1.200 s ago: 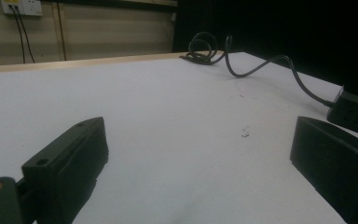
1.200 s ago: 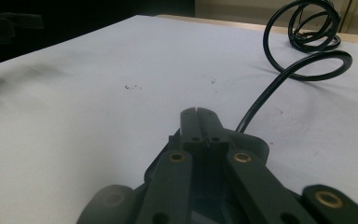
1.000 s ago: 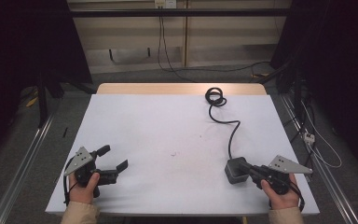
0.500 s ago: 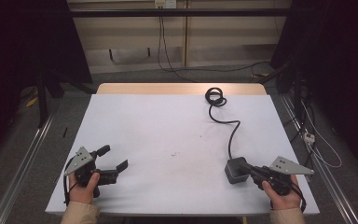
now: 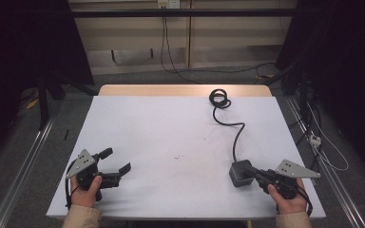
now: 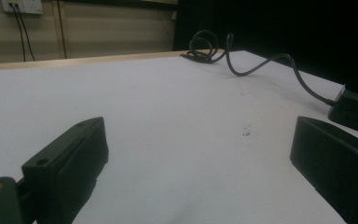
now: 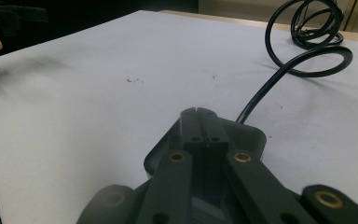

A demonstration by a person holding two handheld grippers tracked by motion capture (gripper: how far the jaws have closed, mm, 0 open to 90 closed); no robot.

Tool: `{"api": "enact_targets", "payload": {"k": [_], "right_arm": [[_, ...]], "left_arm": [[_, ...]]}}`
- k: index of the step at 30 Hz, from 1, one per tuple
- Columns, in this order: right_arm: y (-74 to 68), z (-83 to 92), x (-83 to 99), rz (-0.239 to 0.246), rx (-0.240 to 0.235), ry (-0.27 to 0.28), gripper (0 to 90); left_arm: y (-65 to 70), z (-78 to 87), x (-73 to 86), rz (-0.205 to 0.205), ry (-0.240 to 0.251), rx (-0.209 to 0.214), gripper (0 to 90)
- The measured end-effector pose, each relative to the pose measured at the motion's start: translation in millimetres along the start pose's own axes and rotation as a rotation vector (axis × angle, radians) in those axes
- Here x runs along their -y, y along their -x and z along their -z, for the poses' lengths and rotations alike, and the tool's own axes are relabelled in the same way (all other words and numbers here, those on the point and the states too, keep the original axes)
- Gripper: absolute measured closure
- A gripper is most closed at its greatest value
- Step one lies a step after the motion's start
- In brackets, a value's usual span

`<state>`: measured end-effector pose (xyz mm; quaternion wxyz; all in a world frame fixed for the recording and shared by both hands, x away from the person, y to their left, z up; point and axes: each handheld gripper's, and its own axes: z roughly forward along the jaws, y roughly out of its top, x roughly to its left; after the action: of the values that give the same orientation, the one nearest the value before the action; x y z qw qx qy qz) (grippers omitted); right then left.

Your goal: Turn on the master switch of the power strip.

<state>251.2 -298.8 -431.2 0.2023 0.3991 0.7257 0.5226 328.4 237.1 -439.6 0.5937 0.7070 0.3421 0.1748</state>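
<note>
A dark grey power block lies on the white table at the front right. Its black cable runs back to a coil near the far edge. My right gripper is shut, jaws pressed together with nothing between them. Their tips rest over the top of the block, as the right gripper view shows. My left gripper sits at the front left, open and empty. In the left gripper view its jaws stand wide apart over bare table, with the block and cable far off to the right.
Small dark specks mark the table's middle. A wooden strip borders the far edge. Metal rails run along the floor on both sides, and loose cables lie on the floor to the right. A wall socket is at the back.
</note>
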Motion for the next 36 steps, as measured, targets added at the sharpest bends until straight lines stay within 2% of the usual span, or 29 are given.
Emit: {"api": "enact_targets", "payload": {"k": [36], "right_arm": [[0.5, -0.6, 3.3, 0.030, -0.013, -0.017, 90.0]], "left_arm": [[-0.1, 0.1, 0.2, 0.002, -0.001, 0.001, 3.8]]}}
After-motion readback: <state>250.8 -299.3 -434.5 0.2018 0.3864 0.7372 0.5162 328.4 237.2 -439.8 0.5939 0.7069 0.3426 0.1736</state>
